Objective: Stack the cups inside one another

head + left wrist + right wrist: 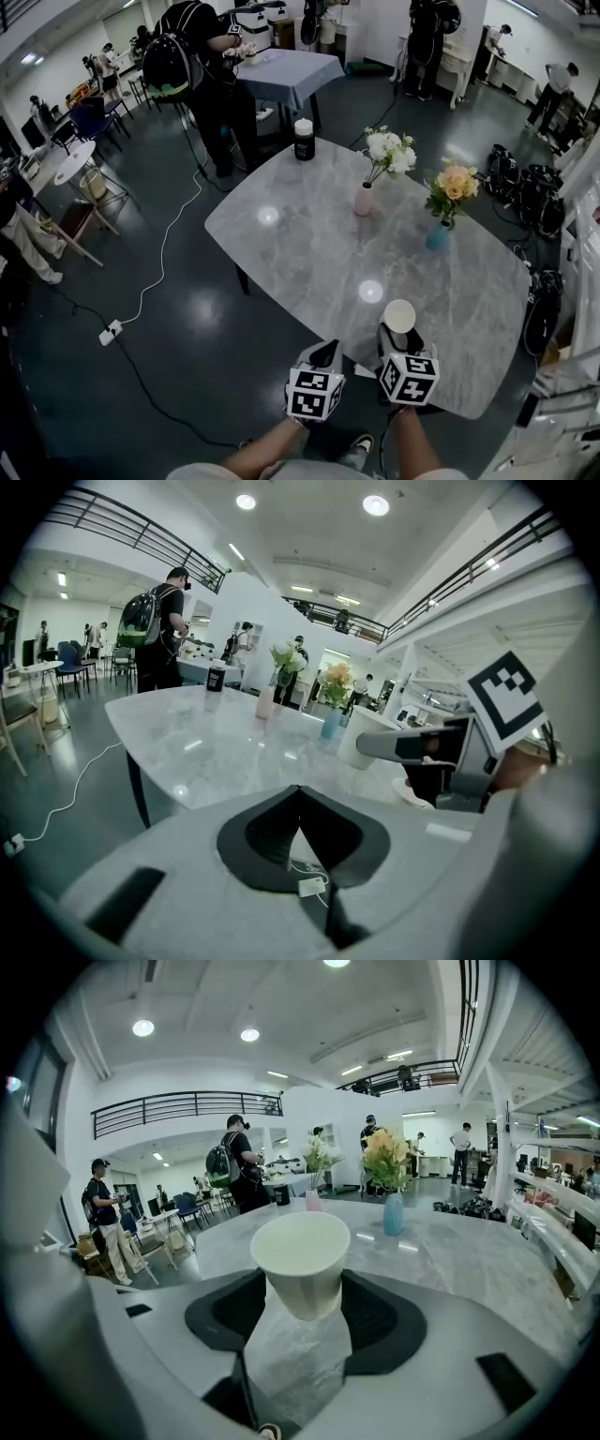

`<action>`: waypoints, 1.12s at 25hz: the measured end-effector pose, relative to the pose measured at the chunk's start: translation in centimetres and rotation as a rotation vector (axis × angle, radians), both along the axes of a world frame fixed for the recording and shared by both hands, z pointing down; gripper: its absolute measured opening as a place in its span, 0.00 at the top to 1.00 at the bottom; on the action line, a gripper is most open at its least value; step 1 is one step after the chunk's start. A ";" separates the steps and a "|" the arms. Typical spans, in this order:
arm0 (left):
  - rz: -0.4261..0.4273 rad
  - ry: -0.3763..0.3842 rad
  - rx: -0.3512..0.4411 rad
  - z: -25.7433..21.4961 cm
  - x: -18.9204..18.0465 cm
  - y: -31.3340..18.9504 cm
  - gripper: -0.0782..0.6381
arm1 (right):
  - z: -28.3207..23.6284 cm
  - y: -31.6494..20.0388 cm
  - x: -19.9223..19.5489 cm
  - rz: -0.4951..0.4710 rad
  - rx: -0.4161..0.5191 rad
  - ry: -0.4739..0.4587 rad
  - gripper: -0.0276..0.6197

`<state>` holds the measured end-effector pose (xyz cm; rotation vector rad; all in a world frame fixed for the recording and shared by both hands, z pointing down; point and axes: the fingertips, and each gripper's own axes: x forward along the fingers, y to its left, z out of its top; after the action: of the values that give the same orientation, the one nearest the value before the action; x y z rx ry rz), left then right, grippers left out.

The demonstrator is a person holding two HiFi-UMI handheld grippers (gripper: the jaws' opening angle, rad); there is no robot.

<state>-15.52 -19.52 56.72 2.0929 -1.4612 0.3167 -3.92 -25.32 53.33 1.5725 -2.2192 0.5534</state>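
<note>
Holds a white paper cup (300, 1246) upright between the jaws of the right gripper (301, 1290), over the marble table (309, 244) near its front edge. Shows the left gripper (299, 797) just beside, jaws pressed together on nothing.

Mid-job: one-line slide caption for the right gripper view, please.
Right gripper grips an upright white paper cup above the marble table, blue vase beyond.

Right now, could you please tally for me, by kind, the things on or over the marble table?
Cup: 1, held in the right claw
Vases with flowers: 2, a pink vase and a blue vase
Dark jar with a white lid: 1
Total: 4
</note>
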 end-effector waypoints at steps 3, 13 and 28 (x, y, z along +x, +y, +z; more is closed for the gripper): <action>0.020 0.000 0.014 -0.9 1.2 0.4 0.90 | -1.0 0.9 1.0 0.012 0.012 -0.007 0.60; 0.097 -0.012 0.054 -3.2 5.5 1.5 0.90 | -3.4 4.0 5.8 0.080 0.056 -0.020 0.60; 0.242 -0.023 0.085 -4.6 13.4 3.5 0.90 | -4.4 9.2 14.0 0.204 0.075 -0.018 0.60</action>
<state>-2.09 -16.01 52.09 2.3469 -1.2534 0.3780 10.10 -16.12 48.95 1.8536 -2.1278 0.5477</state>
